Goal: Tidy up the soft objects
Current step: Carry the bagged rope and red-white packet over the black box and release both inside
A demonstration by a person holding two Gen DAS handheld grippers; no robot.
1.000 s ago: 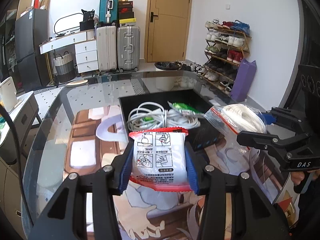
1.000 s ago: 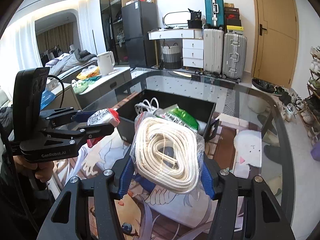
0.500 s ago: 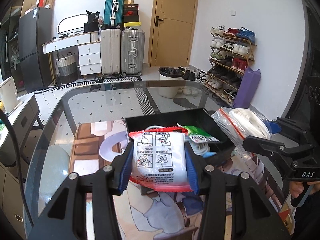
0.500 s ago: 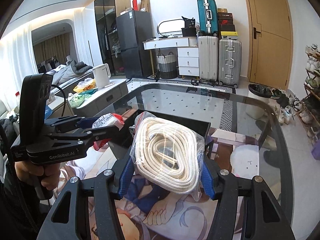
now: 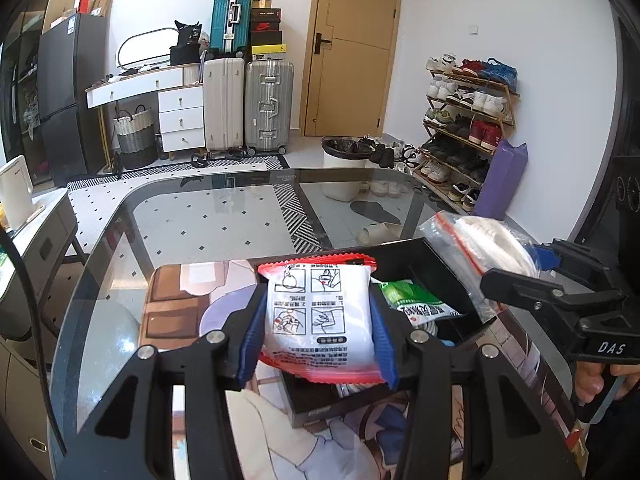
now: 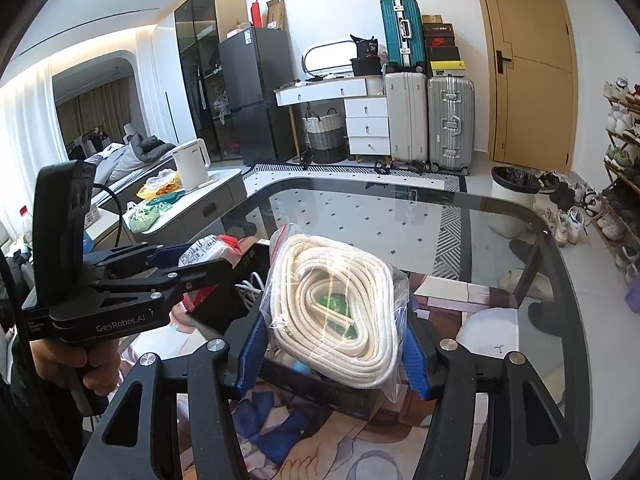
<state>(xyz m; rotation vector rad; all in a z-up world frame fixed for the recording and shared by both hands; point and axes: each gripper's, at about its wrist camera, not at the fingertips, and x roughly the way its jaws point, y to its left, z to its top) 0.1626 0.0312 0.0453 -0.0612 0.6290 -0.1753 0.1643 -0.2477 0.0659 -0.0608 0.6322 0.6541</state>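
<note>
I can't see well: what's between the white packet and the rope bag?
In the left wrist view, a green packet in the black bin lies between white packet and rope bag.

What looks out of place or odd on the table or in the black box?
Nothing is spilled or damaged. The black box holds a green packet and white cable in a loose jumble. The white packet and the bagged rope are held above it.

Black hand-held tongs, blue pads

Left tongs (image 5: 318,322) and right tongs (image 6: 332,350): black frames, silver screws, ribbed blue pads (image 5: 251,334), white lettering.
</note>
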